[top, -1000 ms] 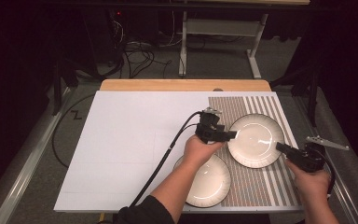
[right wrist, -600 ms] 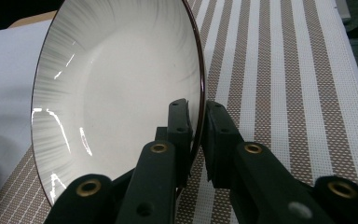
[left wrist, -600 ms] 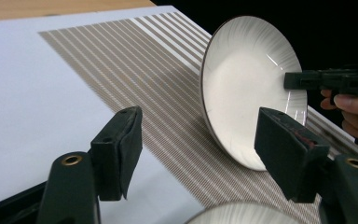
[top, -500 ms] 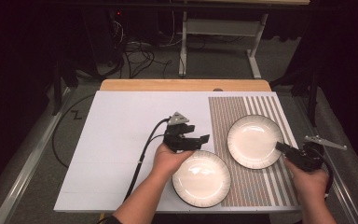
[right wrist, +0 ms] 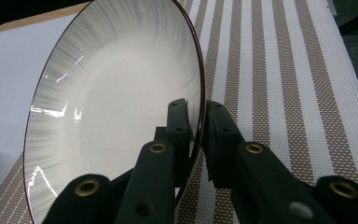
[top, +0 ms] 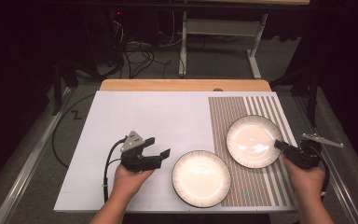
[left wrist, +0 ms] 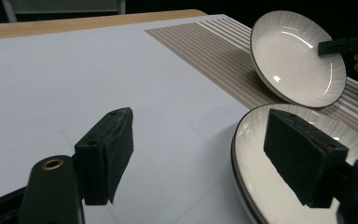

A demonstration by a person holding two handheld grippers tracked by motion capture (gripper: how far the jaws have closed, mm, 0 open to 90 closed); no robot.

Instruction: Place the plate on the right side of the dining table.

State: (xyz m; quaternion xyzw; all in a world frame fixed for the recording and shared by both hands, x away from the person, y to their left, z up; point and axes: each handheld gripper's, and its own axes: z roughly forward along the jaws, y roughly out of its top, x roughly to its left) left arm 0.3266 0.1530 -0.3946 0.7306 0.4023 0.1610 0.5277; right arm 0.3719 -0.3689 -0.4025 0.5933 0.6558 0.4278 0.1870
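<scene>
A: White mat over most of the table, brown-striped placemat along its right side. Two plates, both pale with a dark rim.

B: Positions?

A: Far plate sits on the striped placemat. Near plate lies closer to the person, straddling the placemat's left edge, half on white. The two rims are near each other, apart.

B: Right gripper?

A: Right gripper at the far plate's right rim. In the right gripper view its jaws are pinched on that rim, one pad inside the bowl, one outside, and the plate stands tilted up off the stripes on the gripped side.

B: Left?

A: Left gripper over the white mat, just left of the near plate, not touching it. Jaws have just been opening; they stand well apart with nothing between them. In the left gripper view one pad shows against bare mat, the other against the near plate's rim. Cable trails back toward the person.
</scene>
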